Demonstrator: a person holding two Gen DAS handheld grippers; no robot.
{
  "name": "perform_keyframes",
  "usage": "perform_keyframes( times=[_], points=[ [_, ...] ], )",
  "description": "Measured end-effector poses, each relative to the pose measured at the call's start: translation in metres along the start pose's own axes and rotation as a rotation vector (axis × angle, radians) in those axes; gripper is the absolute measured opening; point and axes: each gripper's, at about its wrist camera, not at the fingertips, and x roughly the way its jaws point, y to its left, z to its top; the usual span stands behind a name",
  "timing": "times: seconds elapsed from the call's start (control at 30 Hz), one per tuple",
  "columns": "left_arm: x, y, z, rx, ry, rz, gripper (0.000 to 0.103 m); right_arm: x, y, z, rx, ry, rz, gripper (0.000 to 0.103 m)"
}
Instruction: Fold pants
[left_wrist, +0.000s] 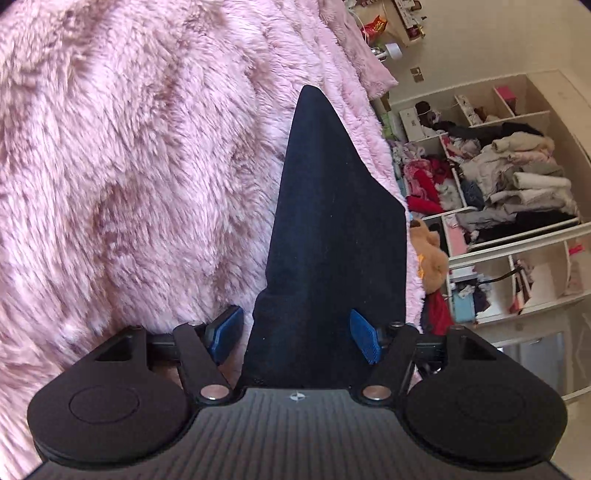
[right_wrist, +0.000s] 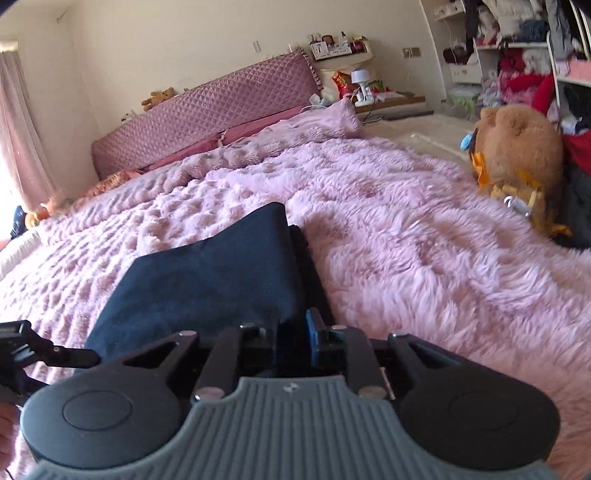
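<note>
Left gripper (left_wrist: 297, 338): blue pads (left_wrist: 365, 341) spread wide apart, the dark fabric running between them without either pad pressing on it. Right gripper (right_wrist: 295, 338): jaws drawn close together on the near edge of the cloth; it looks clamped, though the contact itself is hidden behind the gripper body, so this is a judgement.

Bed (right_wrist: 424, 236): covered by a fluffy pink blanket, which is the work surface. Soft pile, so it gives no firm backing for a crease.

Pants (right_wrist: 207, 273): navy, lying on the blanket in a partly folded stack with at least two layers showing at the right edge. In the left wrist view they taper away to a point (left_wrist: 314, 99) along the bed's edge.

Step in hand, as judged: carry the held edge over to complete the fold.

Notes for doing it well:
- Close the left gripper on the same edge before lifting, so both corners travel together.
- Keep the edge taut between the grippers.
- Lay it down square on the lower layer; the pile may drag the cloth.

Stuffed bear (right_wrist: 517, 155): beyond the bed, well apart.
</note>
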Motion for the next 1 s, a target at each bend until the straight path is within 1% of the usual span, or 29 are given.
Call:
perform_keyframes(
  times=[0.1, 0.17, 0.23, 0.3, 0.47, 0.7, 0.77, 0.83, 0.87, 0.9, 0.93, 0.97, 1.0],
  points=[
    [0.007, 0.012, 0.008, -0.075, 0.010, -0.074, 0.076, 0.005, -0.015, 0.003, 0.088, 0.021, 0.063, 0.016],
    [0.012, 0.016, 0.013, -0.107, 0.014, -0.117, 0.076, 0.008, -0.019, 0.002, 0.133, 0.031, 0.085, 0.017],
    [0.018, 0.020, 0.021, -0.129, 0.029, -0.140, 0.076, 0.010, -0.017, 0.002, 0.143, 0.040, 0.095, 0.018],
    [0.025, 0.021, 0.027, -0.141, 0.046, -0.144, 0.076, 0.011, -0.015, 0.002, 0.132, 0.043, 0.098, 0.021],
    [0.037, 0.017, 0.037, -0.157, 0.066, -0.138, 0.076, 0.012, -0.017, 0.002, 0.142, 0.055, 0.111, 0.023],
    [0.053, 0.009, 0.040, -0.166, 0.045, -0.134, 0.077, 0.014, -0.019, 0.001, 0.159, 0.067, 0.121, 0.024],
    [0.058, 0.007, 0.040, -0.175, 0.042, -0.151, 0.077, 0.016, -0.020, 0.000, 0.166, 0.078, 0.123, 0.025],
    [0.062, 0.009, 0.042, -0.182, 0.056, -0.179, 0.077, 0.021, -0.023, -0.002, 0.188, 0.094, 0.133, 0.026],
    [0.063, 0.010, 0.043, -0.191, 0.061, -0.176, 0.073, 0.022, -0.025, -0.002, 0.202, 0.098, 0.138, 0.027],
    [0.062, 0.010, 0.043, -0.200, 0.062, -0.155, 0.059, 0.024, -0.027, -0.003, 0.216, 0.103, 0.146, 0.027],
    [0.061, 0.011, 0.043, -0.202, 0.066, -0.134, 0.050, 0.024, -0.029, -0.002, 0.229, 0.108, 0.155, 0.027],
    [0.058, 0.012, 0.041, -0.203, 0.064, -0.131, 0.046, 0.025, -0.031, -0.002, 0.239, 0.115, 0.165, 0.028],
    [0.056, 0.012, 0.039, -0.205, 0.060, -0.129, 0.039, 0.026, -0.032, -0.002, 0.246, 0.123, 0.174, 0.028]
  ],
)
